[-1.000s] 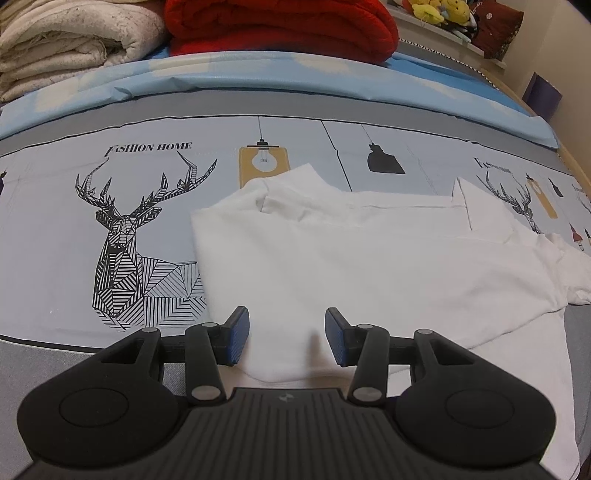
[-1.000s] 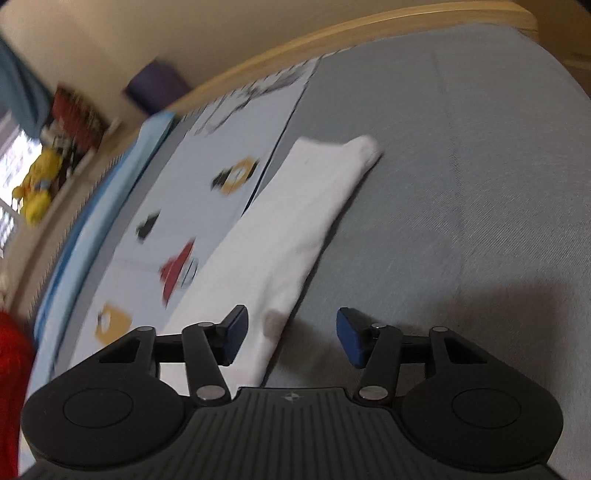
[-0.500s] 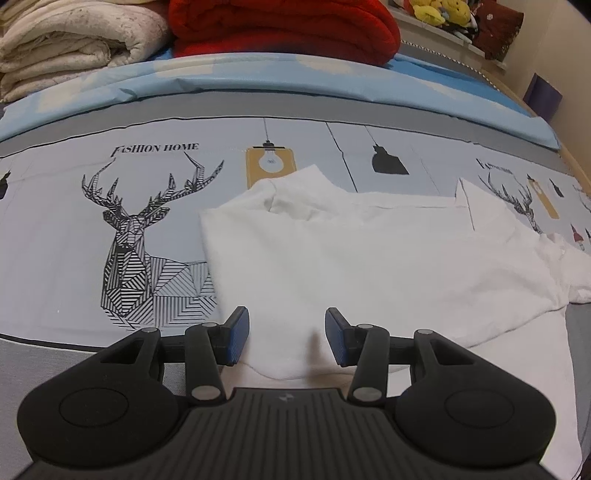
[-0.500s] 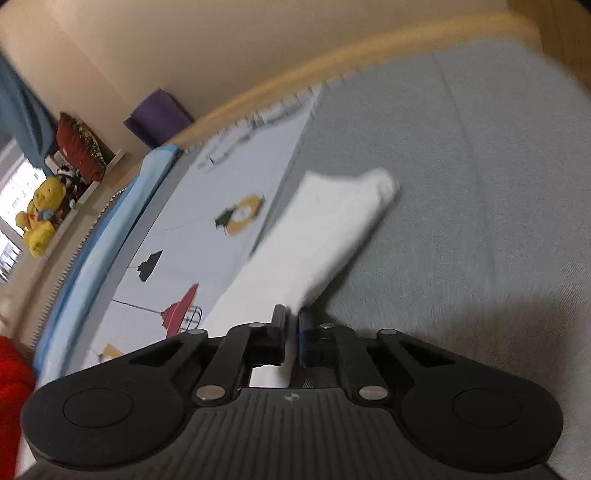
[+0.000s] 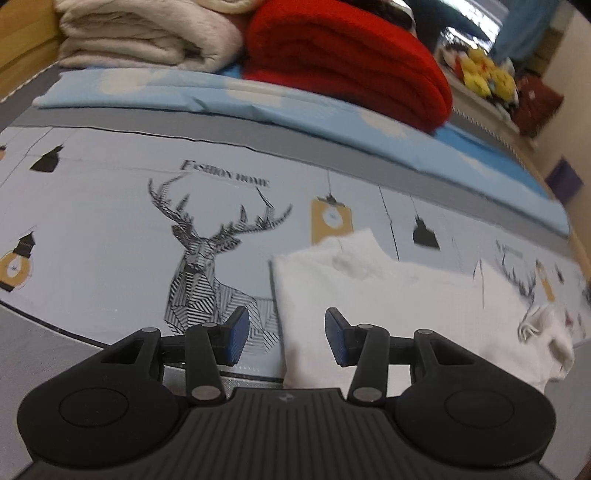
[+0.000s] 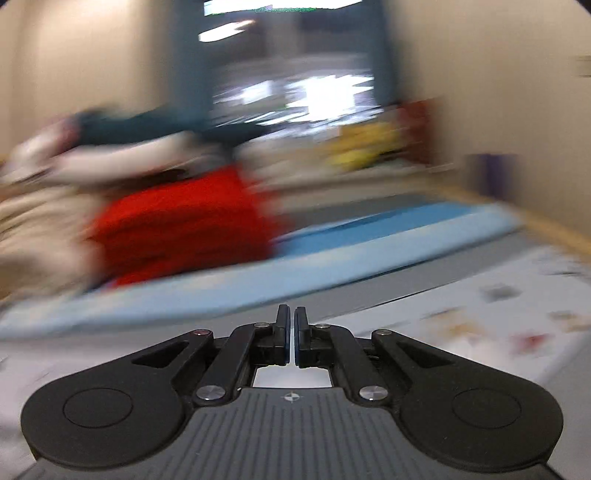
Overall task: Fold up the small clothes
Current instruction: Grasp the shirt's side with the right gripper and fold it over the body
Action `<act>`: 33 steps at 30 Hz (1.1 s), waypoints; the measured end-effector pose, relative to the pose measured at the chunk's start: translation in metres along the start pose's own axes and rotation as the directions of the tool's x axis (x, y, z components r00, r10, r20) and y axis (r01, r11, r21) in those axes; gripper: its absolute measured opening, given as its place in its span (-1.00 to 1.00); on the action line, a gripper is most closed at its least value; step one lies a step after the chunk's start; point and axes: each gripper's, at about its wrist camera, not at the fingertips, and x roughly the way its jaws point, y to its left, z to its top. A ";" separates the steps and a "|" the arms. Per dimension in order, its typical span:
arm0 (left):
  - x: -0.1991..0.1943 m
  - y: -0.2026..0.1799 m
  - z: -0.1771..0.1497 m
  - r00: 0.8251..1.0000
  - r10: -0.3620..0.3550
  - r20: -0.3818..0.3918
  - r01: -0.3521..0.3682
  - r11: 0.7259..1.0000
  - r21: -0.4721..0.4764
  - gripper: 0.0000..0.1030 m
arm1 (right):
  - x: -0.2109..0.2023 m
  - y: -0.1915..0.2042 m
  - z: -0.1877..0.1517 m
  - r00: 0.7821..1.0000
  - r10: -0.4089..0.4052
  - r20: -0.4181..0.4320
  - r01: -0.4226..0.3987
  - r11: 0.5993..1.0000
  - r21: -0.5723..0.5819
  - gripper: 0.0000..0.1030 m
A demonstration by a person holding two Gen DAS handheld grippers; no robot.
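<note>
A white small shirt point(image 5: 388, 295) lies on the printed bedsheet, partly folded, its right end bunched and lifted point(image 5: 546, 332). My left gripper point(image 5: 282, 341) is open and empty, hovering over the shirt's left edge. My right gripper point(image 6: 290, 336) has its jaws nearly closed with a thin white sliver of cloth point(image 6: 290, 376) showing between and beneath them. The right wrist view is heavily blurred and points toward the head of the bed.
A folded red blanket point(image 5: 343, 59) and a cream blanket point(image 5: 147, 33) are stacked at the back on a blue pillow strip point(image 5: 258, 99). Yellow plush toys point(image 5: 487, 74) sit on a shelf at the far right. The sheet's deer print point(image 5: 207, 266) lies left of the shirt.
My right gripper closed on the shirt's sleeve end and swung it up and over, its view now blurred toward the blankets. My left gripper shifted left toward the shirt's left edge, staying open.
</note>
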 end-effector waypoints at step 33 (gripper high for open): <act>0.051 -0.052 -0.005 0.997 0.004 -0.072 0.001 0.998 0.067 -0.02 | 0.090 -0.161 -0.088 0.944 -0.050 -0.327 0.311 0.470 0.826 -0.43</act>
